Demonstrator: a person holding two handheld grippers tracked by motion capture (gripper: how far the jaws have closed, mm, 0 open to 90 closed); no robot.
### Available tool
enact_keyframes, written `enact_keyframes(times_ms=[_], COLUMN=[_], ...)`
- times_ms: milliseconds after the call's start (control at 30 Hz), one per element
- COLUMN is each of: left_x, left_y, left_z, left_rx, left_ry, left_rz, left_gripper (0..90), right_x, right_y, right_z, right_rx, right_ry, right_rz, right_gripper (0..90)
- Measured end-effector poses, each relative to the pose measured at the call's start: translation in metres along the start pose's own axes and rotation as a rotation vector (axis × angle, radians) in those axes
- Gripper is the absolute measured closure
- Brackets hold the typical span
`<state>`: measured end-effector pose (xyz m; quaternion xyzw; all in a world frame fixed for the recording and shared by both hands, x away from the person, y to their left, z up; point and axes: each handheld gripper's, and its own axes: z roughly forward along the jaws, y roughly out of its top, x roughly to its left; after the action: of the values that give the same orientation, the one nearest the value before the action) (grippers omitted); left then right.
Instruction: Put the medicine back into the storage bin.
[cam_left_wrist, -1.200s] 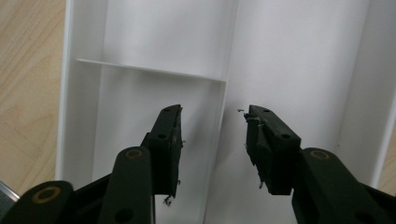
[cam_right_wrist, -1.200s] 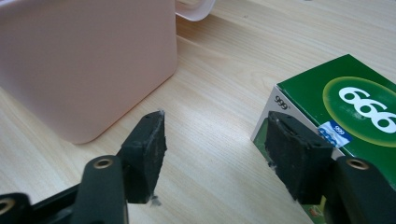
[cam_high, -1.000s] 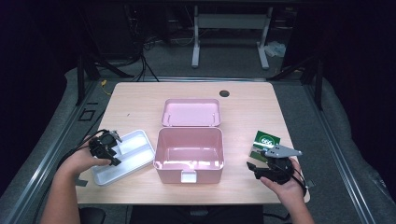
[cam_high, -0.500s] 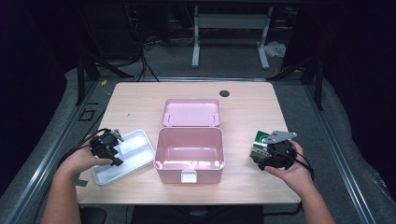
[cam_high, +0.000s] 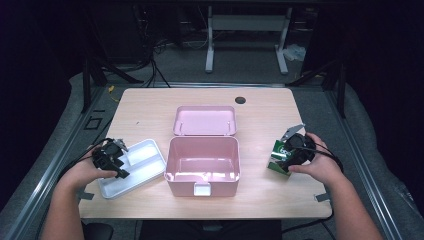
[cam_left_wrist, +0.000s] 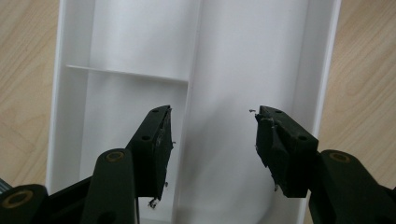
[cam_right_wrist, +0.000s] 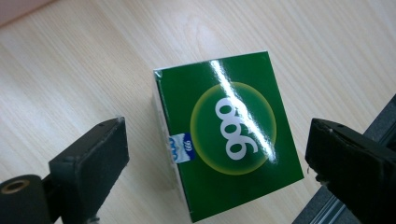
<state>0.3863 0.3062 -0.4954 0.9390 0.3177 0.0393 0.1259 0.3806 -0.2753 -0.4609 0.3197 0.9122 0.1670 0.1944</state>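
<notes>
**Hovering over a green box, jaws spread**

Lying flat on the table near its right edge, well right of the pink case: green box (cam_right_wrist: 224, 140) with a white "999" in a yellow ring, seen too in the high view (cam_high: 279, 156). Flanked by the right tool (cam_right_wrist: 215, 154), jaws just opened wide, one on each side of the box, pads clear of it; same tool in the high view (cam_high: 295, 150), gripped by the right hand (cam_high: 320, 165). Standing mid-table, lid thrown back toward the far side: pink case (cam_high: 202, 165). Resting at near left, just beside the case: white divided tray (cam_left_wrist: 140, 51). Poised above the tray: left tool (cam_left_wrist: 210, 135), jaws just spread, pinching nothing.
</notes>
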Motion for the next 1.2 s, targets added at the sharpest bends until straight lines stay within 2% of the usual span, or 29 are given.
enact_keyframes(times_ms=[33, 167, 333, 433, 533, 600, 633, 700, 900, 1000, 1200], left_x=[0.0, 0.001, 0.0, 0.0, -0.001, -0.001, -0.001, -0.001, -0.003, -0.003, -0.002], left_y=[-0.001, -0.001, -0.001, -0.001, -0.002, -0.002, -0.002, -0.002, -0.001, -0.001, -0.003], left_z=[0.0, 0.0, 0.0, 0.0, -0.001, -0.001, -0.001, -0.001, -0.001, -0.001, 0.0], left_rx=[0.003, 0.002, 0.003, 0.003, -0.002, -0.003, -0.004, -0.003, -0.004, -0.004, -0.003], left_ry=[0.001, 0.0, 0.002, -0.002, 0.001, 0.001, -0.001, -0.001, -0.003, -0.004, -0.005], left_rz=[-0.004, -0.007, -0.002, 0.001, -0.002, -0.003, -0.005, -0.004, 0.002, 0.001, -0.005], left_gripper=[46.1, 46.1, 46.1, 46.1, 46.1, 46.1, 46.1, 46.1, 46.1, 46.1, 46.1], right_x=[-0.004, -0.011, -0.016, -0.018, -0.024, -0.025, -0.027, -0.029, -0.031, -0.034, -0.038], right_y=[0.002, 0.006, 0.011, 0.012, 0.014, 0.015, 0.016, 0.017, 0.02, 0.022, 0.026], right_z=[0.004, 0.01, 0.015, 0.017, 0.02, 0.02, 0.022, 0.024, 0.033, 0.038, 0.038], right_rx=[0.023, 0.05, 0.101, 0.114, 0.139, 0.147, 0.157, 0.162, 0.202, 0.209, 0.227], right_ry=[0.01, 0.031, 0.034, 0.029, 0.076, 0.082, 0.107, 0.122, 0.145, 0.162, 0.185], right_rz=[-0.007, -0.018, -0.037, -0.039, -0.039, -0.042, -0.036, -0.04, -0.048, -0.031, -0.021], right_gripper=[5.6, 5.6, 6.3, 7.0, 7.8, 7.8, 7.8, 7.8, 7.8, 7.8, 13.3])
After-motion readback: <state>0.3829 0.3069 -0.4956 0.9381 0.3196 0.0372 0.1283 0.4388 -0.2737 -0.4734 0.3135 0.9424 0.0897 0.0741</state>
